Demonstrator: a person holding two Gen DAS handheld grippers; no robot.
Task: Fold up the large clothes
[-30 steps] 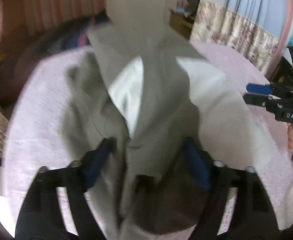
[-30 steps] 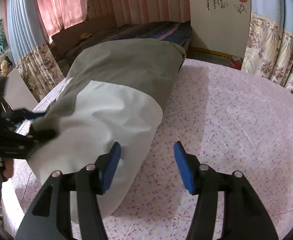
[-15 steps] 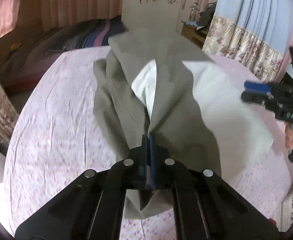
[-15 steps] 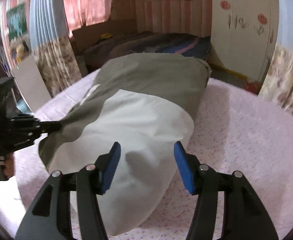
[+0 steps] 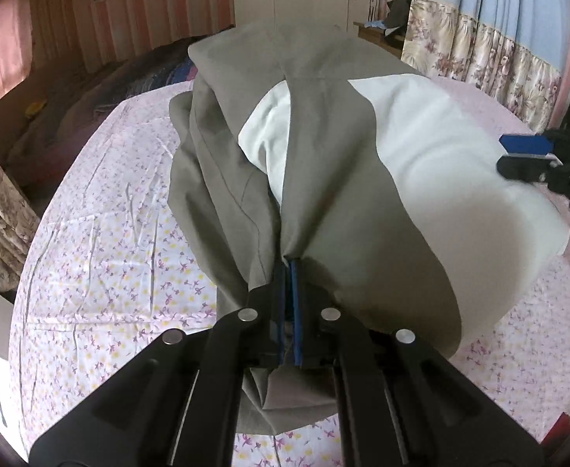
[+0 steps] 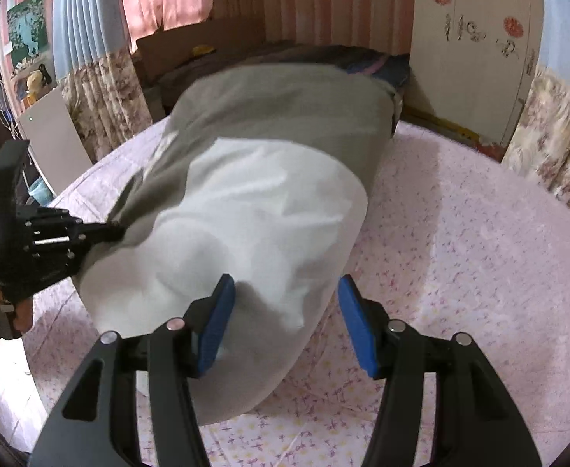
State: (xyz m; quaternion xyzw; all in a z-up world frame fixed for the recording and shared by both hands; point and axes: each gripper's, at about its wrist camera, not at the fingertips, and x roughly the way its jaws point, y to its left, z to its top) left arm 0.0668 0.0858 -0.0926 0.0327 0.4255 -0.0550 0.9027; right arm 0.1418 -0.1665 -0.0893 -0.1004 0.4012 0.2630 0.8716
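A large olive-grey garment with a white lining (image 5: 343, 179) lies on the floral bed sheet (image 5: 102, 249). My left gripper (image 5: 289, 268) is shut on a grey edge of the garment and lifts it off the sheet. It also shows at the left of the right wrist view (image 6: 109, 231), pinching the grey fabric. My right gripper (image 6: 285, 303) is open, its blue pads on either side of the white lining's (image 6: 246, 241) lower end. It also shows at the right edge of the left wrist view (image 5: 518, 153).
The sheet (image 6: 460, 233) stretches to the right of the garment. Floral curtains (image 6: 549, 136), a white wardrobe (image 6: 475, 39) and a dark bed (image 5: 102, 89) stand behind. A grey panel (image 6: 51, 140) leans at the left.
My left gripper closed on the grey fabric edge and raised it. My right gripper moved left and forward, so its open fingers now straddle the white lining's end.
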